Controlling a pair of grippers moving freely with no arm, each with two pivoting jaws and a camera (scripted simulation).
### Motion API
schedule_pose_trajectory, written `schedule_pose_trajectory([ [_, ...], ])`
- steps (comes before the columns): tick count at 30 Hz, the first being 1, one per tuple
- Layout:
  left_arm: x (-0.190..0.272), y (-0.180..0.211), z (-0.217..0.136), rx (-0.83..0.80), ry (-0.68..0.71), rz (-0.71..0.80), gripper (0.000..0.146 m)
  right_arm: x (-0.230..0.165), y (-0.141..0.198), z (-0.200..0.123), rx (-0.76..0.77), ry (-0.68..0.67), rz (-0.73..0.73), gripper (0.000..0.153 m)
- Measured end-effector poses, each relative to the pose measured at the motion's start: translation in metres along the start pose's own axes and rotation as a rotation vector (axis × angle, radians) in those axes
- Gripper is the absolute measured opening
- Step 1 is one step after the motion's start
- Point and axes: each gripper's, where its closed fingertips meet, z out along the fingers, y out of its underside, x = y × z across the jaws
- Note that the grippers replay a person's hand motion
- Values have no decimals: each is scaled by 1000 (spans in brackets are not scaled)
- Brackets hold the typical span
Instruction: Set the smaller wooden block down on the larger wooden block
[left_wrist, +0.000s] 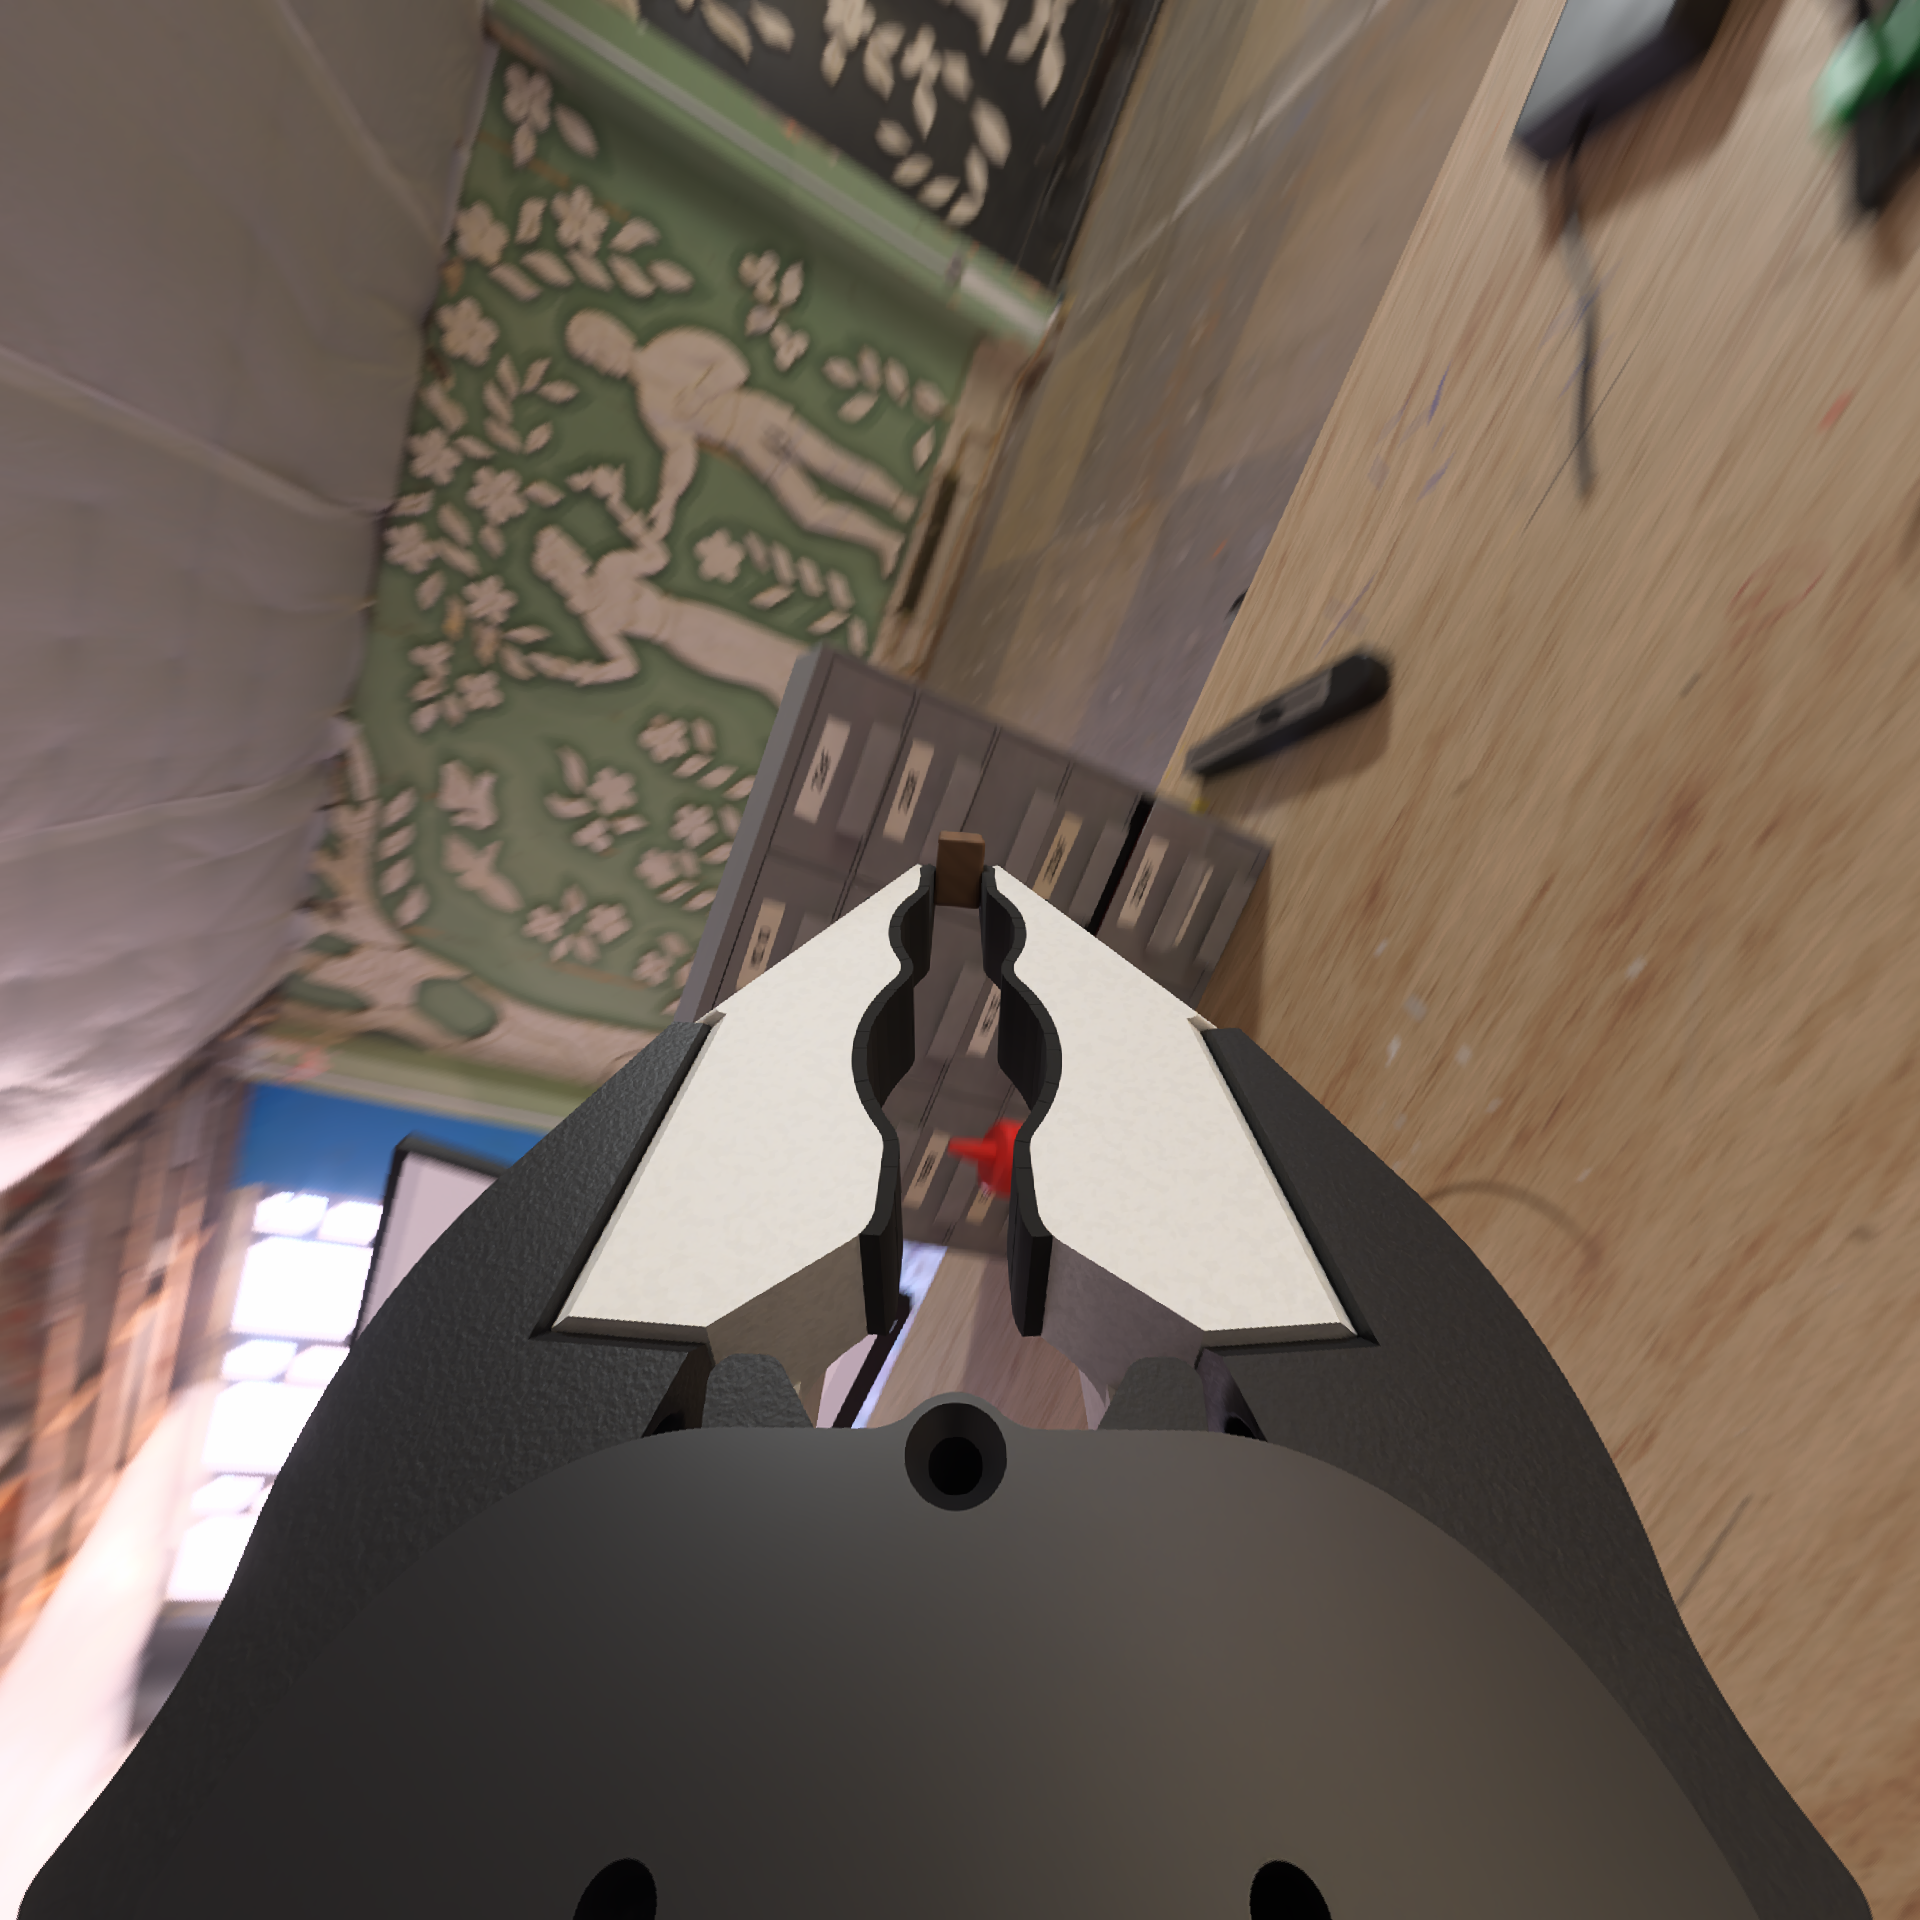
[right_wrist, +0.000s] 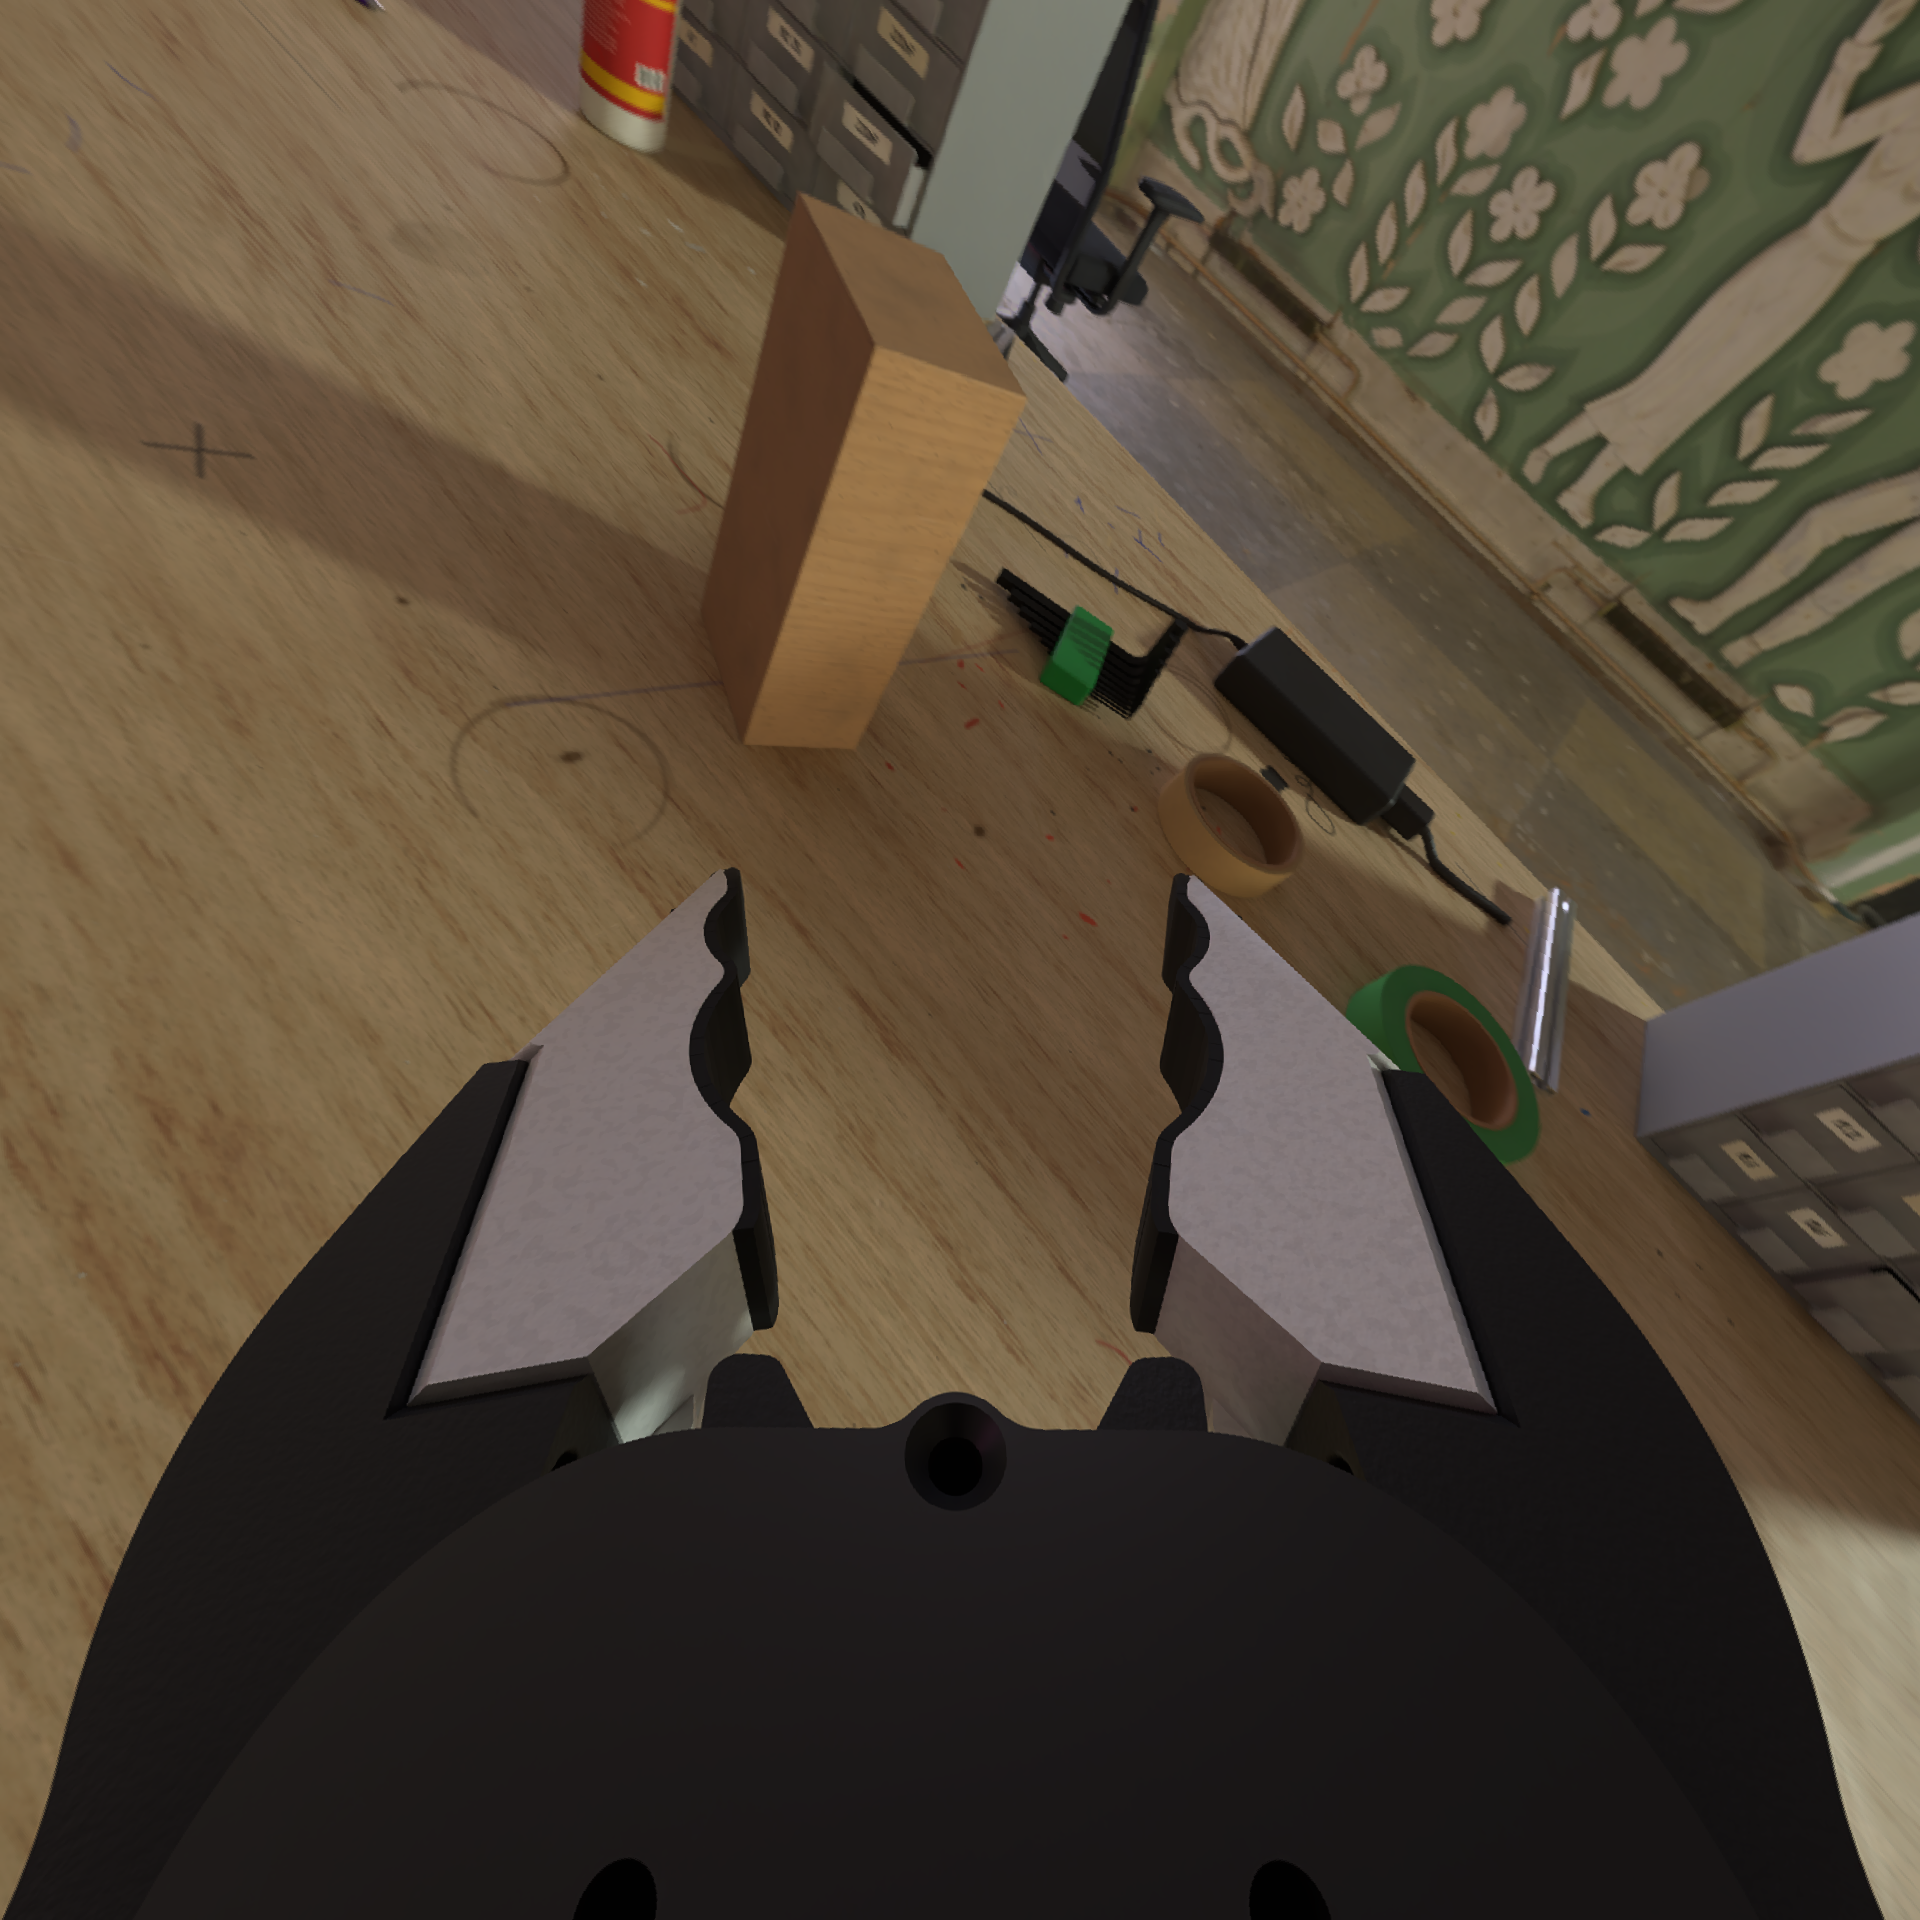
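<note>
Left tool (left_wrist: 958, 883) pinches the small block (left_wrist: 958, 868) before green floral wall (left_wrist: 582, 582); right tool (right_wrist: 956, 894) gapes empty over the scuffed plywood bench (right_wrist: 312, 831).

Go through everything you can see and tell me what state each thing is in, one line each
left gripper: jaws shut on the smaller wooden block
smaller wooden block: held at the fingertips, off the table
right gripper: jaws open, empty
larger wooden block: standing on end on the table, nothing on top
green tape roll: resting on the table
tan tape roll: resting on the table
</note>
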Motion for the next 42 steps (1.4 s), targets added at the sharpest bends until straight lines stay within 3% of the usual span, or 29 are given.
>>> schedule_pose_trajectory([
  [4,-13,-61,0,100,262,-118,8,-11,-12,3,85,-65,27,81],
  [7,16,-107,7,121,566,-154,8,-18,-20,7,166,-121,67,82],
  [10,63,-146,20,105,798,-91,8,-24,-22,13,229,-166,112,81],
  [15,142,-194,41,71,1008,108,8,-41,-22,26,239,-251,135,83],
  [20,199,-241,53,94,1203,141,8,-51,-20,32,217,-281,110,86],
  [26,234,-276,66,102,1252,167,8,-48,-18,28,223,-270,115,86],
  [39,246,-278,60,99,1196,237,8,-53,-13,33,195,-289,106,85],
  [42,236,-280,60,122,1178,191,25,-54,-12,34,188,-291,106,86],
])
